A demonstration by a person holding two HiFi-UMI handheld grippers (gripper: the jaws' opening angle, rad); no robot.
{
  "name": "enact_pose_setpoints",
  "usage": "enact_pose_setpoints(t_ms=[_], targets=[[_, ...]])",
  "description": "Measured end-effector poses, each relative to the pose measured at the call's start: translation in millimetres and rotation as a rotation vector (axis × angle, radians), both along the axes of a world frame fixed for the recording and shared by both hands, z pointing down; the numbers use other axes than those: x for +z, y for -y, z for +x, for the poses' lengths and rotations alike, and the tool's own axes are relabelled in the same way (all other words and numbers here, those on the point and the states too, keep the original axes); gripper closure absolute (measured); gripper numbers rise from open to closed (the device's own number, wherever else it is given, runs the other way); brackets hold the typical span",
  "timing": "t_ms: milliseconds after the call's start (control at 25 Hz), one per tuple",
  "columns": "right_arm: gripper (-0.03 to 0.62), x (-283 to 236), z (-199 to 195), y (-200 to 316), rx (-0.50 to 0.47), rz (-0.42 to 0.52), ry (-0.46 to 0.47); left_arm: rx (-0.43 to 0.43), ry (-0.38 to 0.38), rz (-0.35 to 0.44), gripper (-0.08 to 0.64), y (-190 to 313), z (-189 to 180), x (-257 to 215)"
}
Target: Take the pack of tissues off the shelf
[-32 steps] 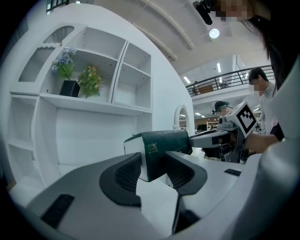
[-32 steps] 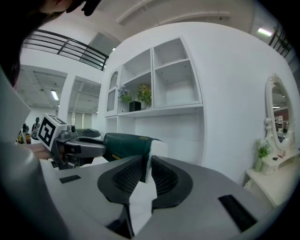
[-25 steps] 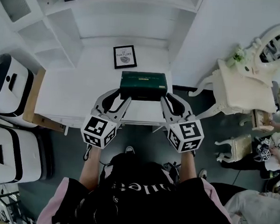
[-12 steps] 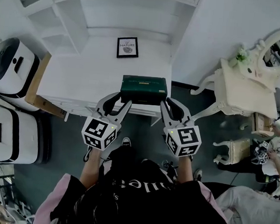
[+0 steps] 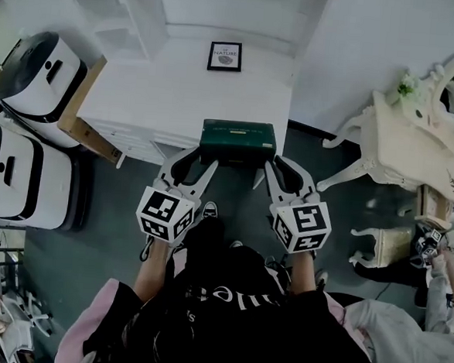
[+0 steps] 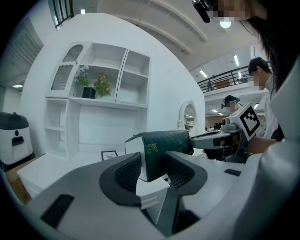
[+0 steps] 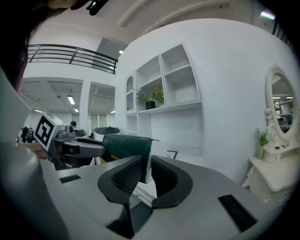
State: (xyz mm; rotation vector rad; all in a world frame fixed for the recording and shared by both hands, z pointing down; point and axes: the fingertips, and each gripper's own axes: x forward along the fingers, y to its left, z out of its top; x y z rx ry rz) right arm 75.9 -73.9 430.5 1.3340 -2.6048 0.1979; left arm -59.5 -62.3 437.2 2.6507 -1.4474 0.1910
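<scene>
Head view: tissue pack sits at the white shelf unit front edge, pinned btwn left gripper & right gripper; draw it back level, both together. Left gripper view: jaws clamp its end. Right gripper view: jaws nip a thin end flap, so no yanking.

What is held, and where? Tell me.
The tissue pack: left gripper clamps its left end, right gripper its right end.

A small framed picture, well beyond the pack of tissues, bore the word "NATURE" above a round drawing. Pale print on the pack was too small to read. Nearer than the pack, the person's black shirt showed partial letters, "let".
</scene>
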Motion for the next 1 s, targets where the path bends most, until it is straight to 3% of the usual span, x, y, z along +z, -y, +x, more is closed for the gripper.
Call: enact_pose_setpoints(t_ms=[360,1000], targets=[[0.505,12,5,-45,-0.049,-0.002,0.006,-0.054,-0.002,-0.014,0.388,-53,6,13],[0.505,8,-4,-62,-0.057,0.017,-0.013,-0.069,-0.013,0.004,0.388,-73,-2,10]])
